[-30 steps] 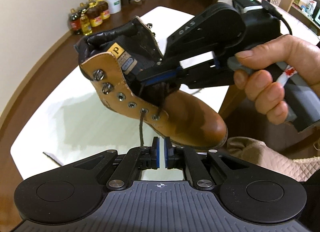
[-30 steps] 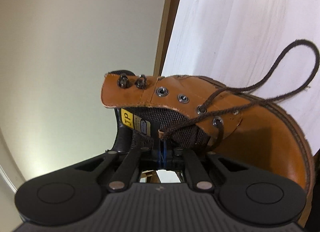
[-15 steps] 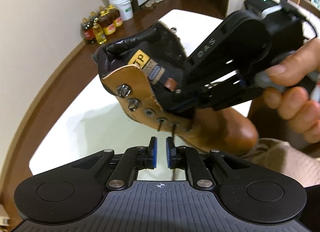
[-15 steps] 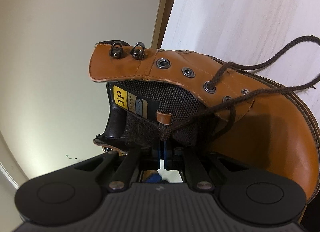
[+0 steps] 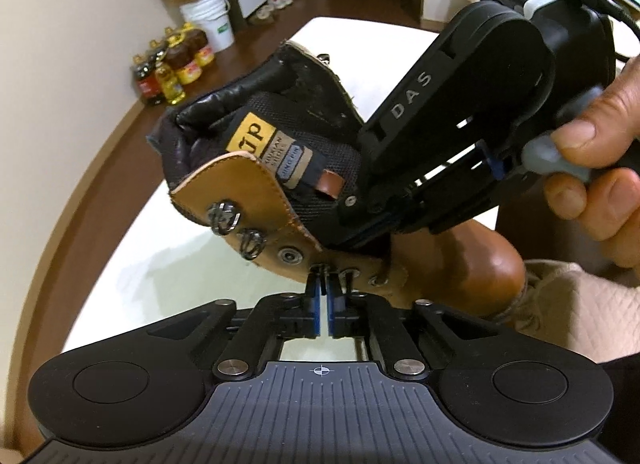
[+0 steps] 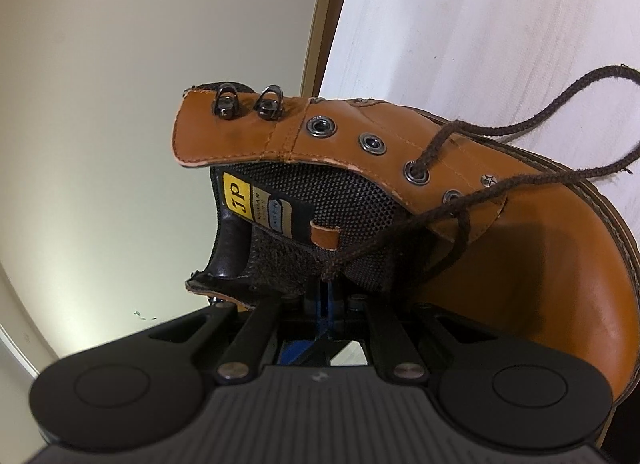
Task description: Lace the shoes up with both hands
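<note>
Tan leather boot [image 6: 560,288], tilted with its collar raised, toe low toward the white worktop [image 6: 500,24]. Black mesh tongue [image 6: 360,208] carried a yellow "JP" label and a small brown loop. Each eyelet flap bore two metal hooks above round eyelets. Dark brown lace [image 6: 532,124] passed through the lower eyelets, its loose length looping over the worktop beyond the toe.

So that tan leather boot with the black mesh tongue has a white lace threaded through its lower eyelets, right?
Not quite. The lace is dark brown, not white, as the right wrist view shows. The rest holds: it runs through the lower eyelets of the tan leather boot with the black mesh tongue.
</note>
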